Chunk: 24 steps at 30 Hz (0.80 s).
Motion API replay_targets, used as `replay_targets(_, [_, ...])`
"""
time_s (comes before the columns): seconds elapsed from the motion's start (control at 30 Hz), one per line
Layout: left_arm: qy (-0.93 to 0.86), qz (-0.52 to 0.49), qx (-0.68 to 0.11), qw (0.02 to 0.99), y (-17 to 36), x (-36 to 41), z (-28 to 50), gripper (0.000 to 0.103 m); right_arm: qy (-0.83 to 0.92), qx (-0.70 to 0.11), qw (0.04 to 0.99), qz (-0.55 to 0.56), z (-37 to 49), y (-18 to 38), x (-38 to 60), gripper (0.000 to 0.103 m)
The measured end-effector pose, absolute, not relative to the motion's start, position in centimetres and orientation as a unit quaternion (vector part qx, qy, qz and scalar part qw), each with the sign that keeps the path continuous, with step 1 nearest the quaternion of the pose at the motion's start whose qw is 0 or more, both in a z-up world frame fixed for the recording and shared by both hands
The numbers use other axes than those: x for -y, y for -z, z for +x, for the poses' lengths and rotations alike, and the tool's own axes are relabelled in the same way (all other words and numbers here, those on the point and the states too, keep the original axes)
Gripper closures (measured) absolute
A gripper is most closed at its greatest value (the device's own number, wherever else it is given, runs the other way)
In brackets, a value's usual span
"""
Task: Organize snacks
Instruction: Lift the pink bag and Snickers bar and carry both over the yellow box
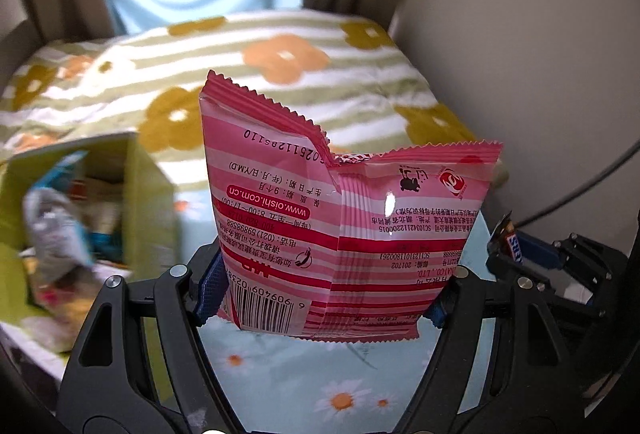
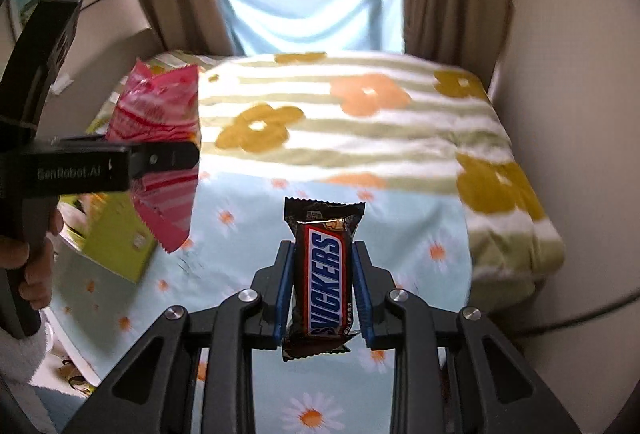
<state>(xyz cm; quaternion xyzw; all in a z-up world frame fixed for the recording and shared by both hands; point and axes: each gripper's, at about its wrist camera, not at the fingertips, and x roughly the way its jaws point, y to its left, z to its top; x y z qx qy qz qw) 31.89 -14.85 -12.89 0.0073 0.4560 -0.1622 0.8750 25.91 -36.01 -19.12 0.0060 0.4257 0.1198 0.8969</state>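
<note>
Clearly both grippers are loaded. The left gripper (image 1: pixel 328 290) is clamped on a pink bag (image 1: pixel 340 218), its blue pads pinching the bag's lower sides just above the bottom seam, so the bag stands upright between the fingers with its crimped top well beyond the tips. Held low like that, the light bag rides clear of the bed (image 1: pixel 280 374) beneath — a grip that suits carrying, I judge, rather than setting down flat.

The right gripper (image 2: pixel 323 294) squeezes a Snickers (image 2: pixel 325 274) across its narrow width, the bar lying lengthwise along the fingers with one end past the tips and the other tucked back between them; that lengthwise hold should let it slide end-first into a container.

Left of the left fingers, and a little beyond them, a green box (image 1: pixel 148 193) sits open with other packets inside, blurred. It is probably where both snacks go — the bag is the nearer of the two.
</note>
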Motion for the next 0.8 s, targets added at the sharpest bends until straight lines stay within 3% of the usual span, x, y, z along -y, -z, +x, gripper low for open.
replay_targets(0.43, [0.086, -0.032, -0.408, 0.908, 7.4, -2.3, 30.8, 0.03, -0.188, -0.36, 0.914, -0.007, 29.0, 12.6, 22.9, 0.077])
replay_targets(0.8, [0.041, -0.04, -0.444, 0.894, 10.4, -17.3, 32.8, 0.029, -0.223, -0.363, 0.905, -0.001, 31.5, 14.0, 9.9, 0.077])
